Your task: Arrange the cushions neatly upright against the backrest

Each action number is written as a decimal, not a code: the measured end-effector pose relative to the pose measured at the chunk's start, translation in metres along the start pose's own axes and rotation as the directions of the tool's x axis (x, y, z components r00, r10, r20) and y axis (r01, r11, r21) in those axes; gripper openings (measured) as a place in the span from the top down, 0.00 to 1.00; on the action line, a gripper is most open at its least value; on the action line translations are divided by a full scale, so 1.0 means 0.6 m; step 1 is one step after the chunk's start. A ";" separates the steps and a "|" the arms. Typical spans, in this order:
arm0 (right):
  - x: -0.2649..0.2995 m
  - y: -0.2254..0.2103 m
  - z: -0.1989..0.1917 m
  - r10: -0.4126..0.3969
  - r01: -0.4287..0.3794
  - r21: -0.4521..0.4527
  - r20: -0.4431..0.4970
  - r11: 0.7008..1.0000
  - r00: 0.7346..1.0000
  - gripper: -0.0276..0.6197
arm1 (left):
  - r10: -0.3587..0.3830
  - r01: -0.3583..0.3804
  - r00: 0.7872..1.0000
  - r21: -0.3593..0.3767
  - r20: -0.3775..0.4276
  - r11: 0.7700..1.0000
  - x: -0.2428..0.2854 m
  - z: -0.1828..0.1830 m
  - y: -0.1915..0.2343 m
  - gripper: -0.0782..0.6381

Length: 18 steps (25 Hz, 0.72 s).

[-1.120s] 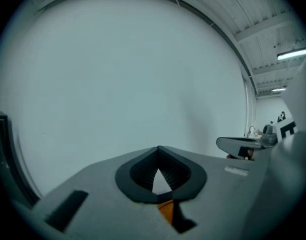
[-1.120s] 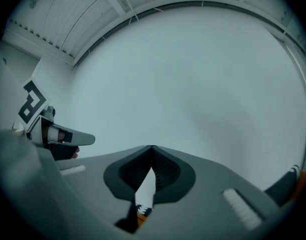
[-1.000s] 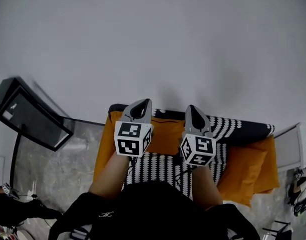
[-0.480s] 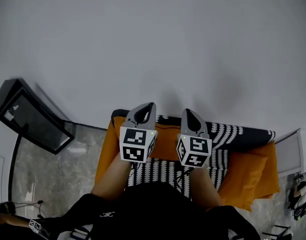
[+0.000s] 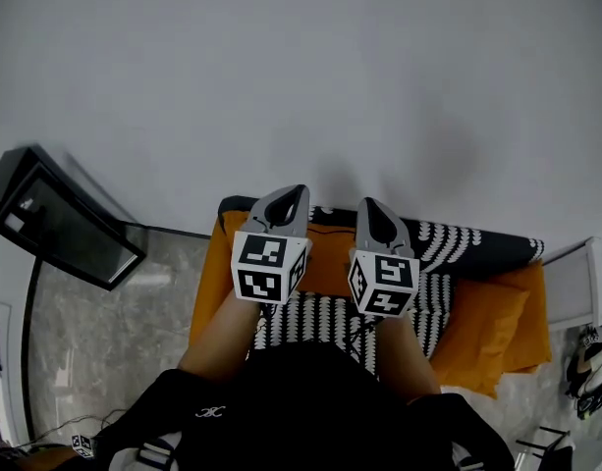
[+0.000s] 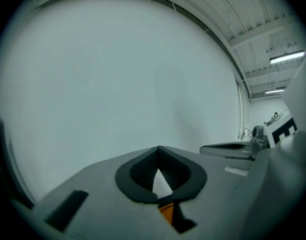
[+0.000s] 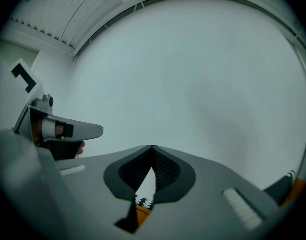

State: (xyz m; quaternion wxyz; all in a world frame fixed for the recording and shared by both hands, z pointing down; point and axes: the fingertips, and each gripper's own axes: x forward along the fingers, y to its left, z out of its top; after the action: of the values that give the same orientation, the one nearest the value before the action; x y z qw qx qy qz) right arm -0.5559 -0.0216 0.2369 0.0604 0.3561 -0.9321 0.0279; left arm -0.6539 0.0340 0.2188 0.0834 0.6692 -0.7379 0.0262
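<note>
Both grippers are held side by side, pointing at the white wall above a sofa. My left gripper (image 5: 291, 196) is shut and empty; in the left gripper view its jaws (image 6: 158, 149) meet at the tip. My right gripper (image 5: 369, 207) is also shut and empty, its tips (image 7: 152, 147) closed. An orange cushion (image 5: 327, 263) lies between and below them against the black-and-white patterned backrest (image 5: 472, 248). Another orange cushion (image 5: 208, 287) sits at the sofa's left end. A third orange cushion (image 5: 489, 327) lies at the right end.
A dark flat panel (image 5: 60, 229) leans at the left by the wall. The grey marbled floor (image 5: 114, 346) shows left of the sofa. A white box (image 5: 587, 283) and shoes (image 5: 590, 361) stand at the far right. The person's dark clothing fills the bottom.
The right gripper has shifted a little toward the left one, so the two stand closer together. Both stay shut and empty.
</note>
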 end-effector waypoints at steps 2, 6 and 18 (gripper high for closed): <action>-0.003 0.000 -0.004 -0.003 0.003 0.002 -0.003 1.000 1.000 0.95 | -0.004 0.004 1.000 -0.001 -0.005 1.000 -0.001 -0.004 0.000 0.88; -0.006 -0.005 -0.007 -0.009 0.009 0.010 -0.007 1.000 1.000 0.95 | -0.023 0.023 1.000 -0.006 -0.018 1.000 0.001 -0.011 -0.007 0.88; -0.028 0.000 -0.039 -0.116 0.116 0.001 -0.063 0.993 0.991 0.95 | -0.119 0.117 0.990 -0.033 -0.076 0.993 -0.013 -0.060 -0.006 0.88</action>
State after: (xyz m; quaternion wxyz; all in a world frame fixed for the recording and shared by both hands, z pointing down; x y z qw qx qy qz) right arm -0.5413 -0.0080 0.2578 0.0902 0.4086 -0.9074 0.0377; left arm -0.6463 0.0465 0.2525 0.1228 0.7090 -0.6934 0.0369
